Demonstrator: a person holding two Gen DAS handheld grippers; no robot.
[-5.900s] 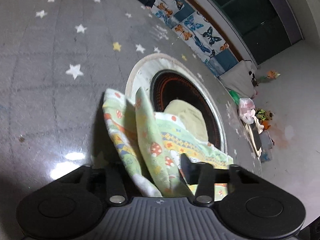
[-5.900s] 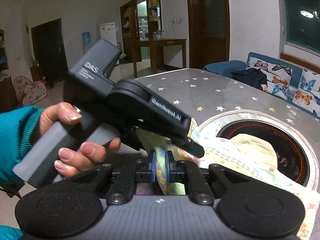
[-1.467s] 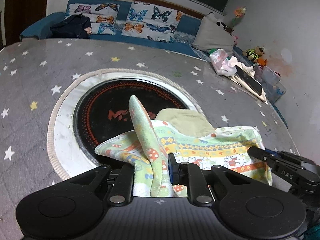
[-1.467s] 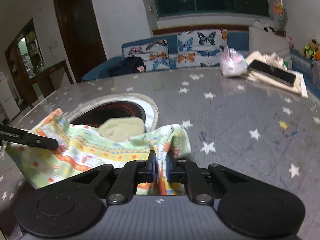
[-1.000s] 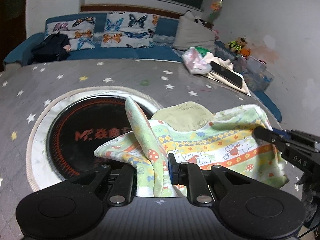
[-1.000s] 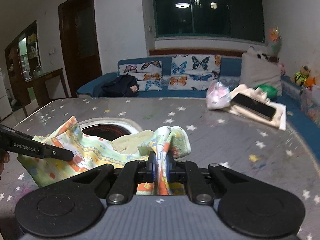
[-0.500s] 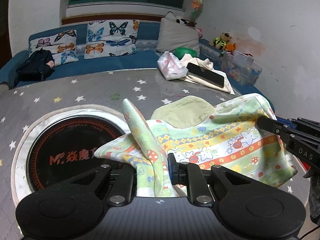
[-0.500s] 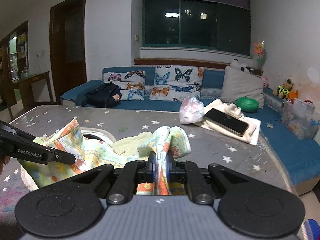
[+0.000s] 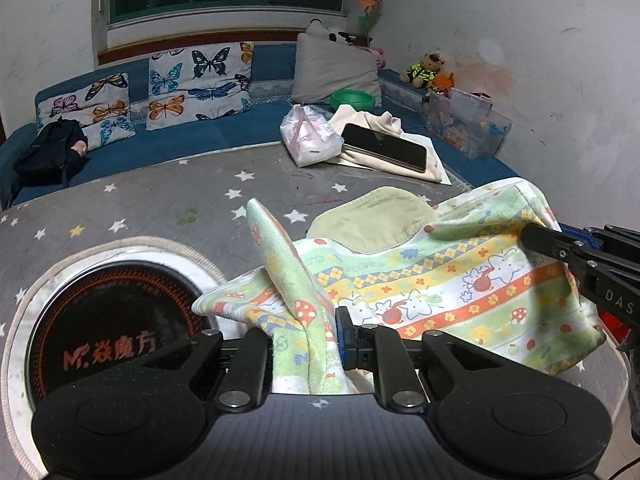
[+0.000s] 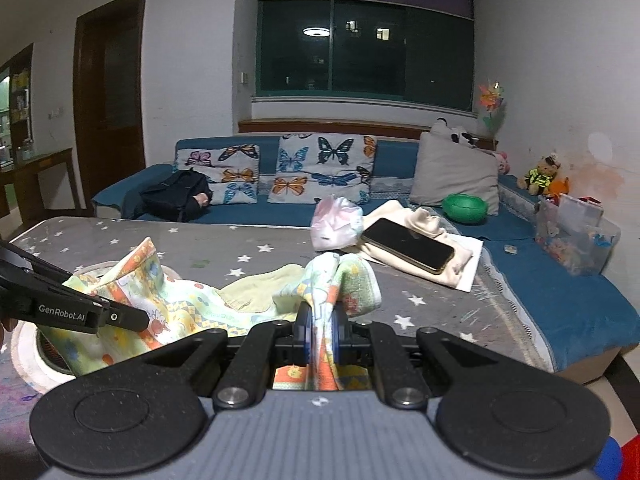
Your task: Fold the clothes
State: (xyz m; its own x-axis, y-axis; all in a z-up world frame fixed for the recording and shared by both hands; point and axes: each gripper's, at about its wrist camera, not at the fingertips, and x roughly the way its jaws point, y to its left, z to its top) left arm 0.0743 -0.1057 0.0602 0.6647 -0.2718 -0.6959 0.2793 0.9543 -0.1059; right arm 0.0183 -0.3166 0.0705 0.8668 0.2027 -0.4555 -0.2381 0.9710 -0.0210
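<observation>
Your left gripper (image 9: 316,336) was pressed together on a bunched corner of the printed cloth (image 9: 452,292), the fabric standing up in a ridge between the fingers at about 6 o'clock in the left wrist view. Your right gripper (image 10: 322,330) was likewise clamped on the opposite corner, with a fold of the cloth (image 10: 336,280) rising above its fingers at 6 o'clock in the right wrist view. The cloth hung stretched between the two grippers, lifted off the grey star-patterned table (image 9: 168,200), with its lower edge drooping. A pale green lining (image 9: 372,216) showed along the upper edge of the cloth. In the left wrist view the right gripper entered from 3 o'clock, gripping the far corner; in the right wrist view the left gripper (image 10: 120,316) entered from 9 o'clock in the same fashion. The round black inset (image 9: 104,336) in the table lay at 8 o'clock under the left end of the cloth. Toward 1 o'clock on the table sat a phone (image 9: 382,148) resting on a cream cloth (image 9: 424,164), just beside a pink plastic bag (image 9: 308,138). Behind the table ran a blue sofa (image 10: 556,292) carrying butterfly cushions (image 10: 324,170), a dark backpack (image 10: 176,192) and a green bowl (image 10: 464,206).
</observation>
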